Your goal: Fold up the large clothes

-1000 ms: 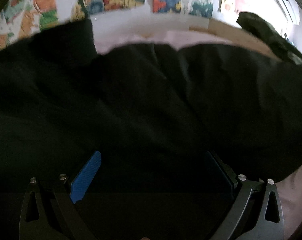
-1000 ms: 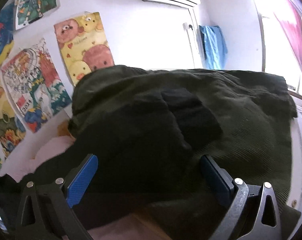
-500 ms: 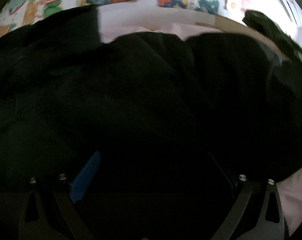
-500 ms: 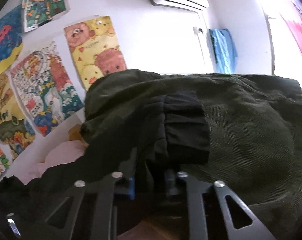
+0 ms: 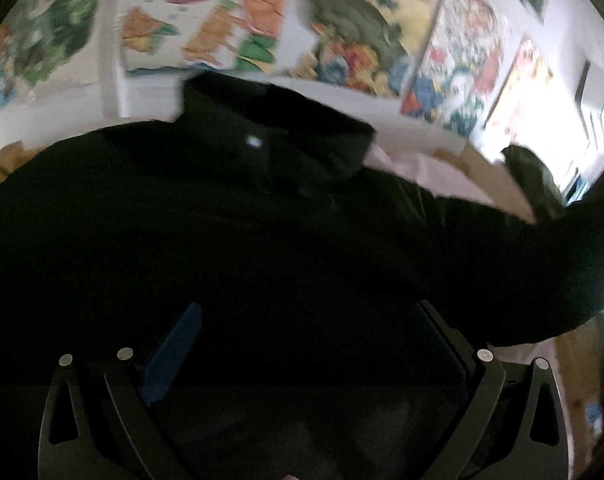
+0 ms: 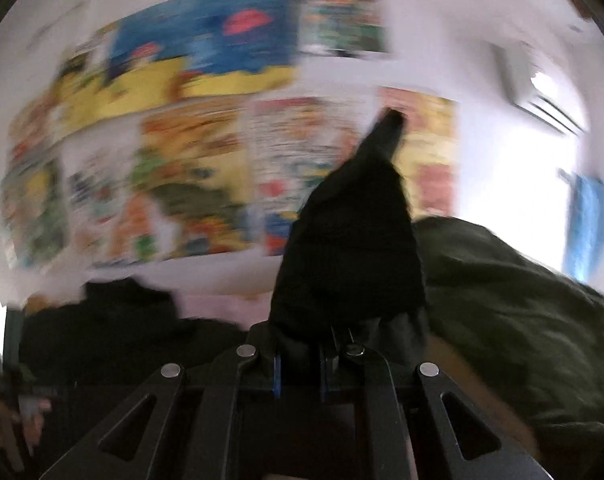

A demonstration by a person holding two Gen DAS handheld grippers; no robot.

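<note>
A large black garment [image 5: 262,232] fills the left wrist view, its collar with a small white tag toward the wall. My left gripper [image 5: 305,340] is open, its blue pads spread wide just above the black cloth. My right gripper [image 6: 300,364] is shut on a black sleeve end [image 6: 349,248], which sticks up from the jaws. The rest of the black garment [image 6: 114,332] lies lower left in the right wrist view. The sleeve [image 5: 541,264] stretches to the right in the left wrist view.
A dark green garment [image 6: 513,320] lies heaped to the right, also seen far right in the left wrist view [image 5: 533,176]. Pink bedding [image 5: 421,168] lies under the clothes. Colourful posters [image 6: 206,152] cover the wall. An air conditioner [image 6: 541,96] hangs upper right.
My right gripper closed on the black sleeve end and lifted it, swinging left toward the posters. My left gripper stayed open and moved toward the collar.
</note>
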